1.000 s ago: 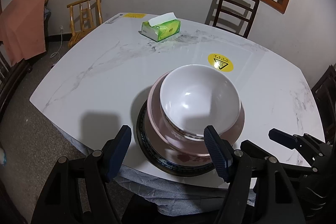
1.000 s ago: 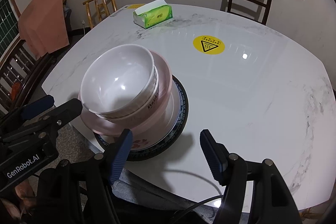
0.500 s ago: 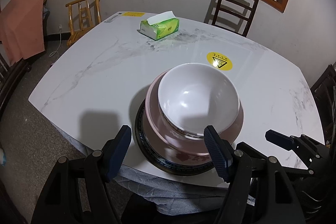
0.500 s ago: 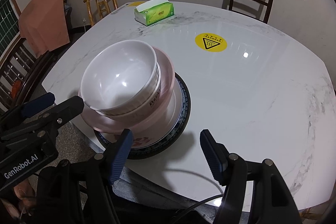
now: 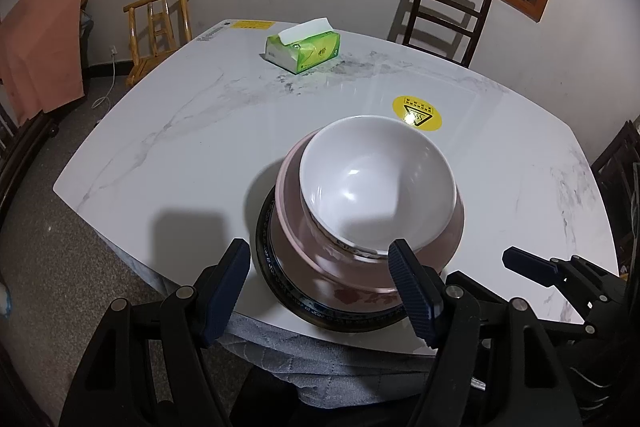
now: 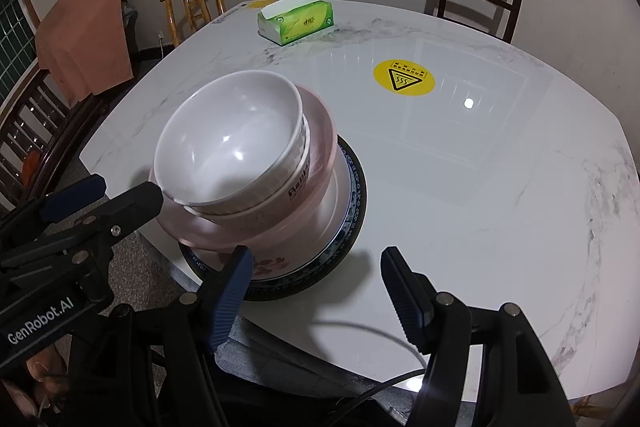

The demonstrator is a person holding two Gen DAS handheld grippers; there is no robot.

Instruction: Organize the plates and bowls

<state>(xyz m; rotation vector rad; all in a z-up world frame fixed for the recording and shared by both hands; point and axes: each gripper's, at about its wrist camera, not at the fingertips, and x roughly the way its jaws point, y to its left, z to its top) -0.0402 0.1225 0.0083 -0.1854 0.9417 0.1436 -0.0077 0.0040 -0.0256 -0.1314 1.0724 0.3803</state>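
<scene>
Both claws, left claw (image 5: 320, 283) and right claw (image 6: 316, 287), hang spread and empty behind the stacked white bowl (image 5: 376, 187); stacking looks finished, next withdraw.

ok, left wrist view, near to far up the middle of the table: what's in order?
Left tool → stack of dishes with a white bowl on top → yellow warning sticker → green tissue pack → dark chair beyond the table.

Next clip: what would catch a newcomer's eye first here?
The stack at the table's near edge: a white bowl nested in a pink bowl on a dark-rimmed plate. Behind it, a green tissue box and a yellow warning sticker. Both claws hang open.
</scene>
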